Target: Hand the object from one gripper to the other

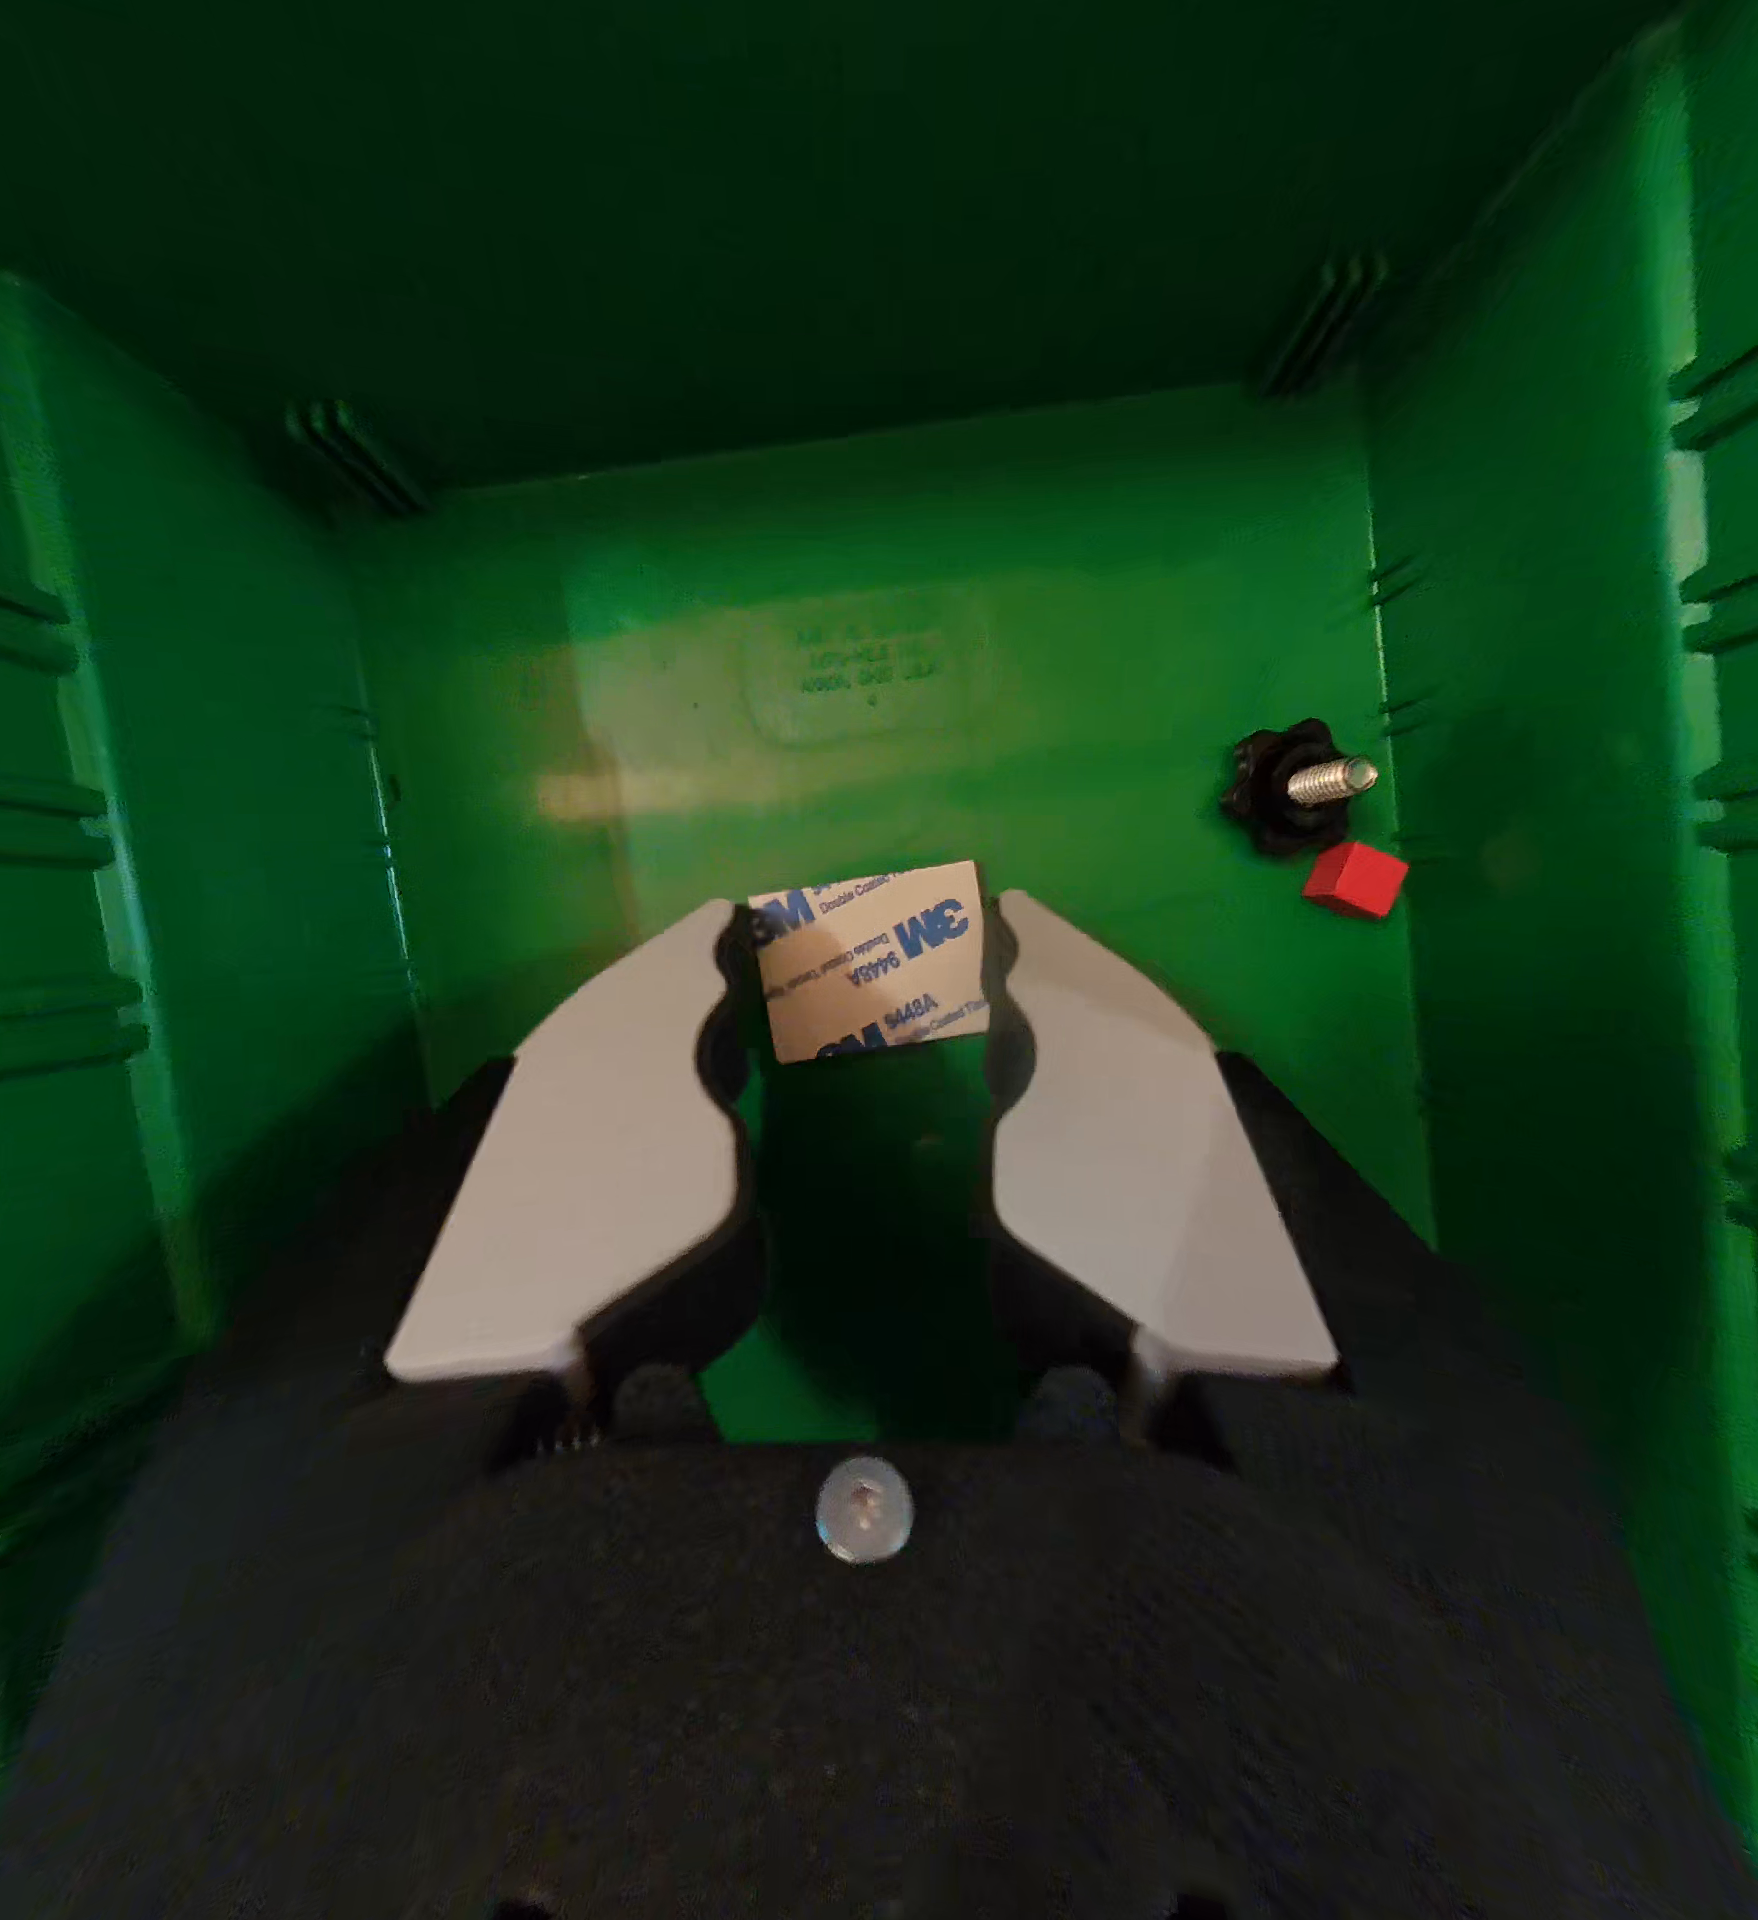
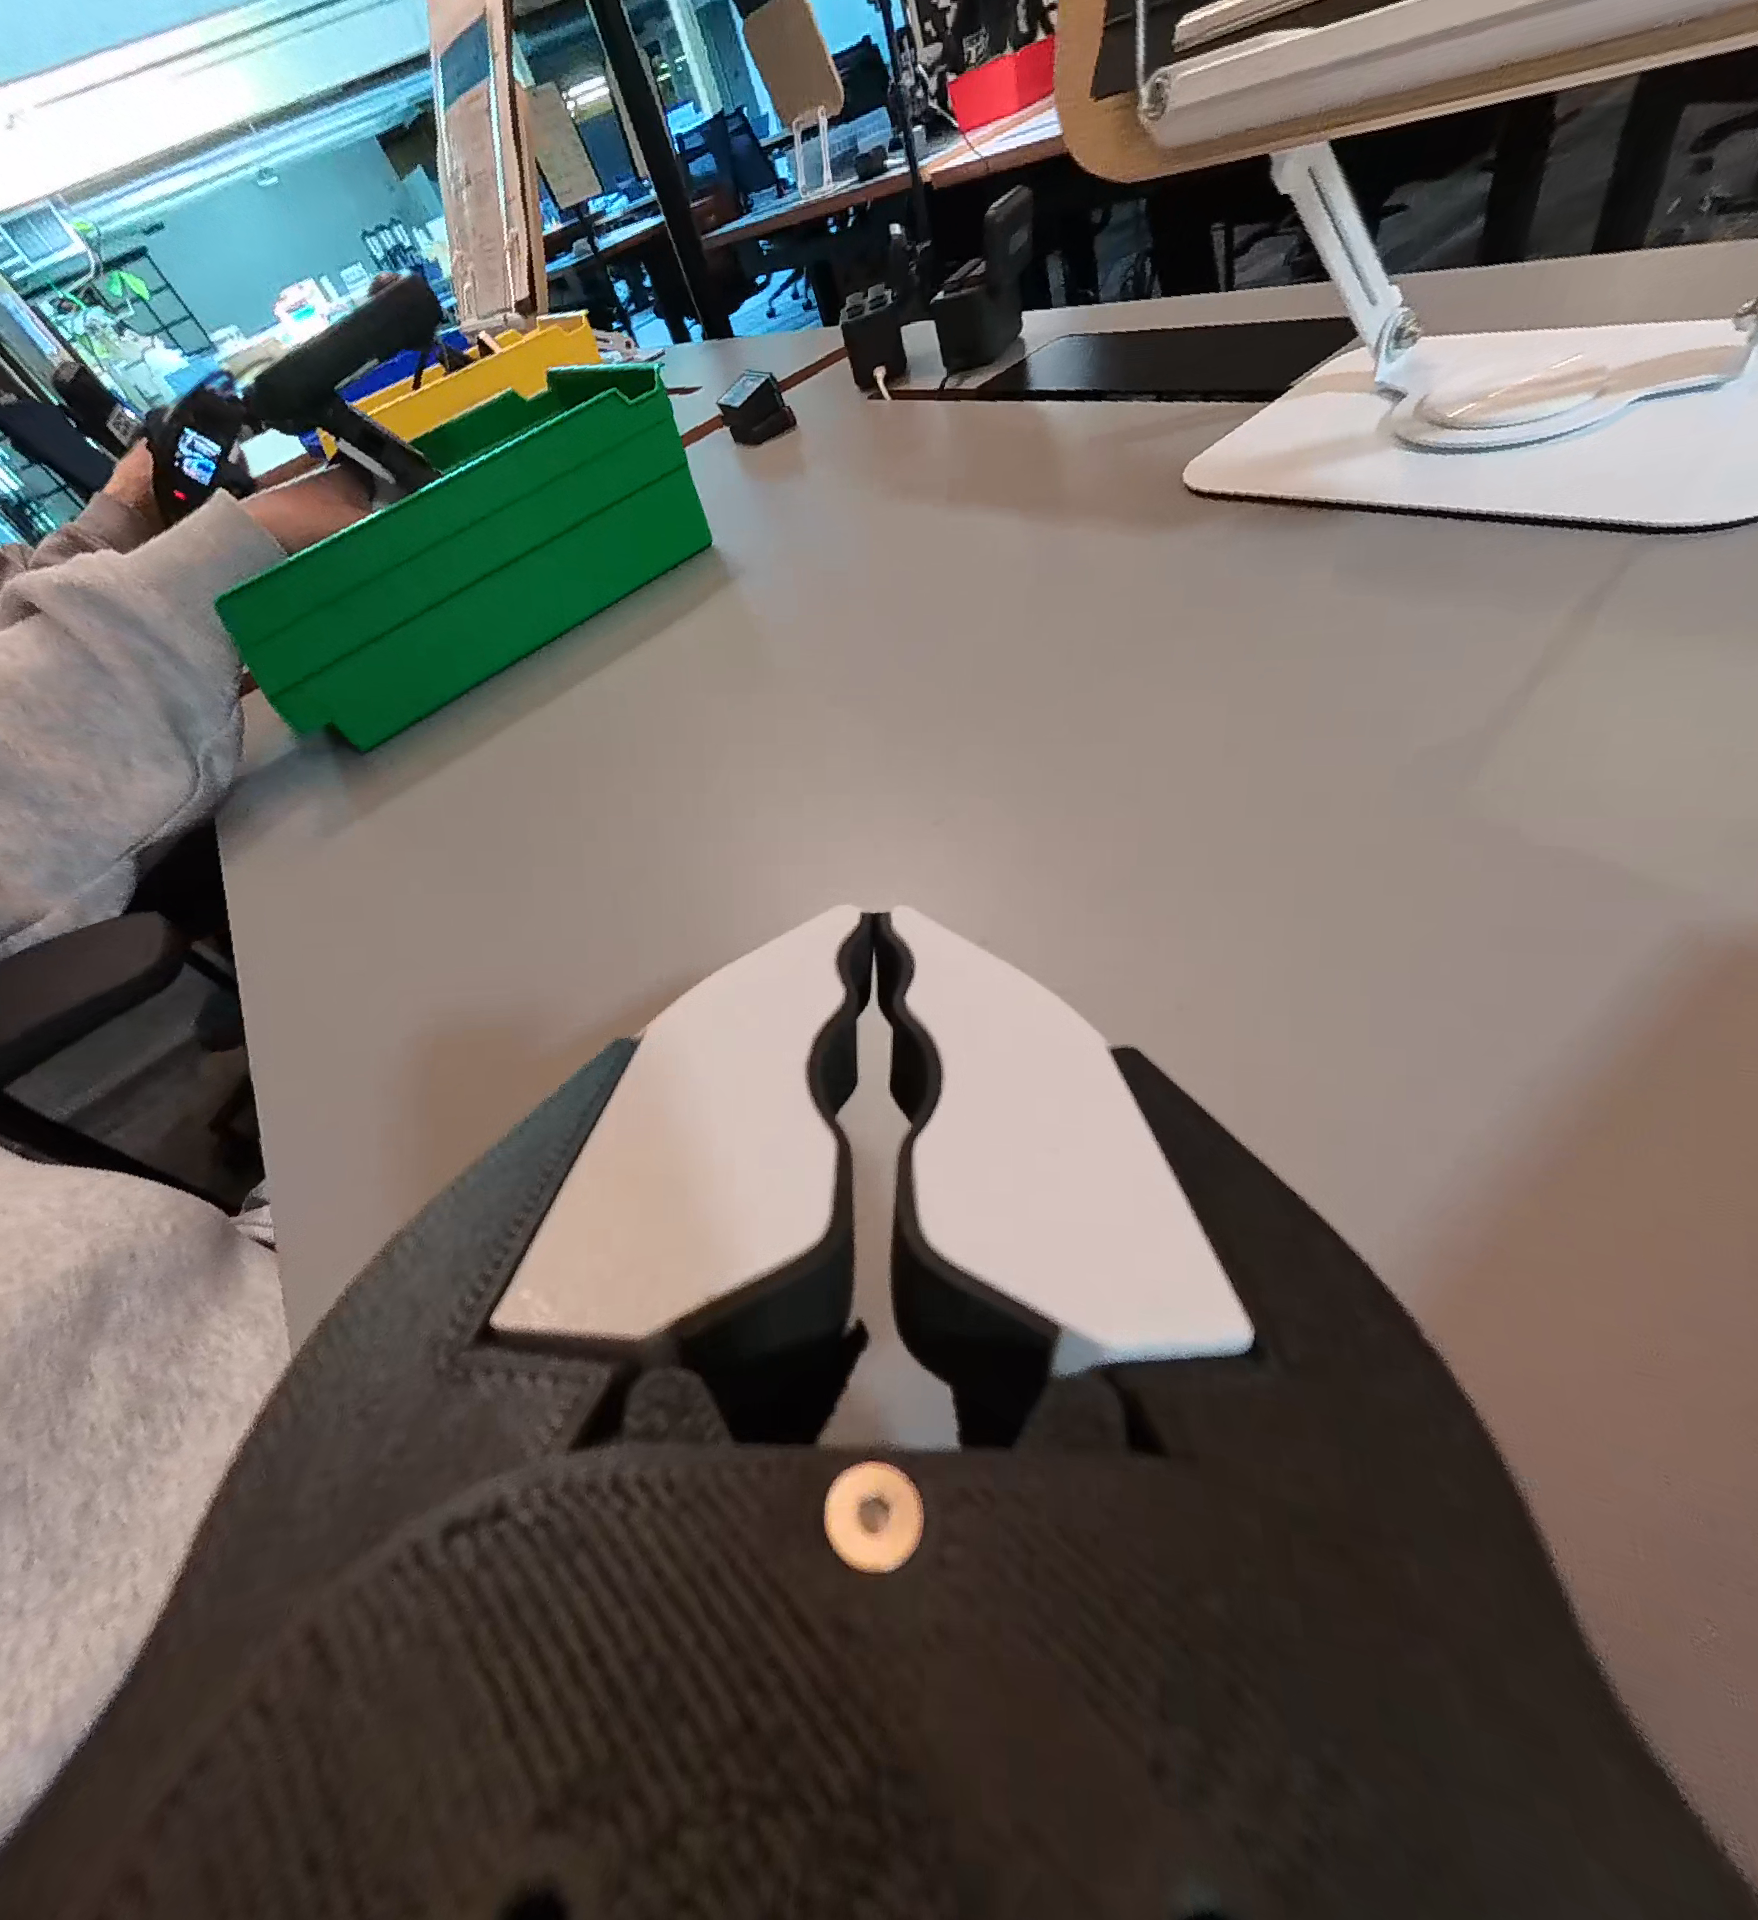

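right now my left gripper (image 1: 867, 961) sits deep in the green plastic bin (image 1: 1062, 644), fingers closing round the white paper-backed tape square (image 1: 870, 956) to lift it; whether they touch it i cannot tell. my right gripper (image 2: 875, 920) waits clenched, empty, above the grey table (image 2: 1114, 727).

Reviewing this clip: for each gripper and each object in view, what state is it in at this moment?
Left gripper: inside the green plastic bin, fingers either side of the pad; grip unclear.
White adhesive pad with blue print: between the left fingertips.
Black star-knob screw: lying loose on the bin floor.
Small red cube: loose beside the screw.
Right gripper: shut, empty, over the grey table.
Green plastic bin: upright on the table.
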The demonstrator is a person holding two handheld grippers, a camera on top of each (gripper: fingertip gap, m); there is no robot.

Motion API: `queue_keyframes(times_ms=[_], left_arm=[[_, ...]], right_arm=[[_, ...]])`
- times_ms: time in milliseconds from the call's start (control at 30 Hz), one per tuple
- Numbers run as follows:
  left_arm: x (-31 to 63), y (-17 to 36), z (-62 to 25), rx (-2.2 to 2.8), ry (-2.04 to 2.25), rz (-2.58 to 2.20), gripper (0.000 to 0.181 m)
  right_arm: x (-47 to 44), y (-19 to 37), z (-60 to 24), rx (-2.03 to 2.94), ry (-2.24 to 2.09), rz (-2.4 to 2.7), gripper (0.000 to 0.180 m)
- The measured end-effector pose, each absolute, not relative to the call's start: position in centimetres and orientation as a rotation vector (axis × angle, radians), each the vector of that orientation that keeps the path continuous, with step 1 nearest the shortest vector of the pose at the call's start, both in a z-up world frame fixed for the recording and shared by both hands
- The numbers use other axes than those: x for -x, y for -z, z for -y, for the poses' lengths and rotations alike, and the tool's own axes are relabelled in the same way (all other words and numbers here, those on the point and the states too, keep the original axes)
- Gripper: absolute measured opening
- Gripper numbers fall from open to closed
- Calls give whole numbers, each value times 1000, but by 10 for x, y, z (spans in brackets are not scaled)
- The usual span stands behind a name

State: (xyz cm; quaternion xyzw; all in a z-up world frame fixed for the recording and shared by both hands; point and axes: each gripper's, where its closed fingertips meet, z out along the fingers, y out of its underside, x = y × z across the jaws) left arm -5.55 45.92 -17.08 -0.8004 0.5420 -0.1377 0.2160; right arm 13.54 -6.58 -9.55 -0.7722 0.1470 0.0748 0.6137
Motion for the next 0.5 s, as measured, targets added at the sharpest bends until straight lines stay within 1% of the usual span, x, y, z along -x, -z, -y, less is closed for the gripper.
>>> queue_keyframes(times_ms=[133, 233, 300, 400, 500], left_arm=[[56, 169, -458, 2201, 402, -1511, 43], [55, 152, -457, 2148, 461, -1462, 43], [52, 132, -452, 2094, 537, -1428, 43], [40, 86, -434, 1958, 706, -1382, 43], [22, 35, -392, 1778, 946, -1380, 43]], right_arm=[[-138, 96, 66, 1778, -176, -357, 0], [-139, 96, 65, 1776, -172, -359, 0], [-139, 95, 64, 1771, -171, -357, 0], [-138, 92, 61, 1759, -163, -338, 0], [-131, 88, 52, 1756, -168, -293, 0]])
